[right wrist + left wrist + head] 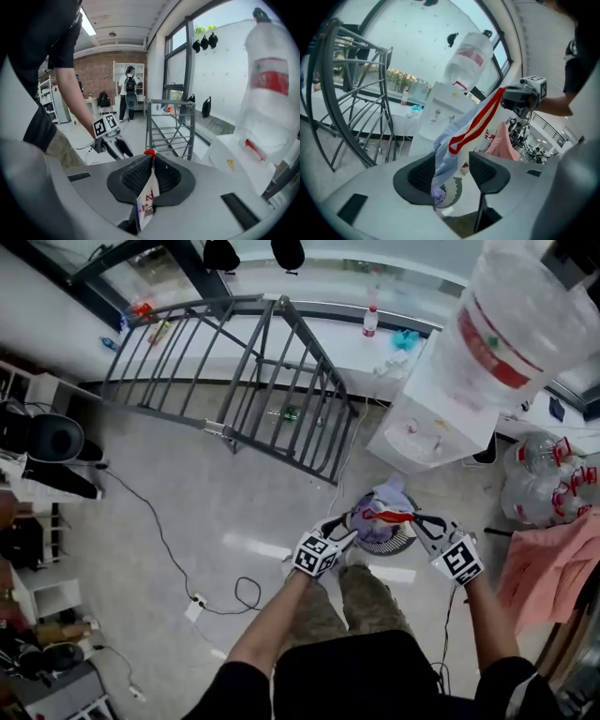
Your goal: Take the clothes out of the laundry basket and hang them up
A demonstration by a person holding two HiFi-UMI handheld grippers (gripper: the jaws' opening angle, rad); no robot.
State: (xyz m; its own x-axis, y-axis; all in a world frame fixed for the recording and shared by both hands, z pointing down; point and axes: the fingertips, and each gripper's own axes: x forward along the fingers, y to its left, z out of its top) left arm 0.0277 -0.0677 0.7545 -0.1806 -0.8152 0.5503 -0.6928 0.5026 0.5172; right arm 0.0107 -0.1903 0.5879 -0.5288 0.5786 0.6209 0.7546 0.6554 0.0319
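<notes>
1. The drying rack (262, 381) stands on the floor, well apart from both grippers, with nothing showing on its bars.
2. The left gripper (449, 174) has its jaws apart. The garment (449, 140) hangs through the gap against one pad only, so it is not pinched.
3. The laundry basket (401, 540) sits on the floor beneath the raised garment.
4. The right gripper (151, 174) is clamped on the garment's red-trimmed edge and carries it.
5. The lift-out looks done and hanging has not begun. Next, the left jaws need a hold to spread the cloth before it goes to the rack.
</notes>
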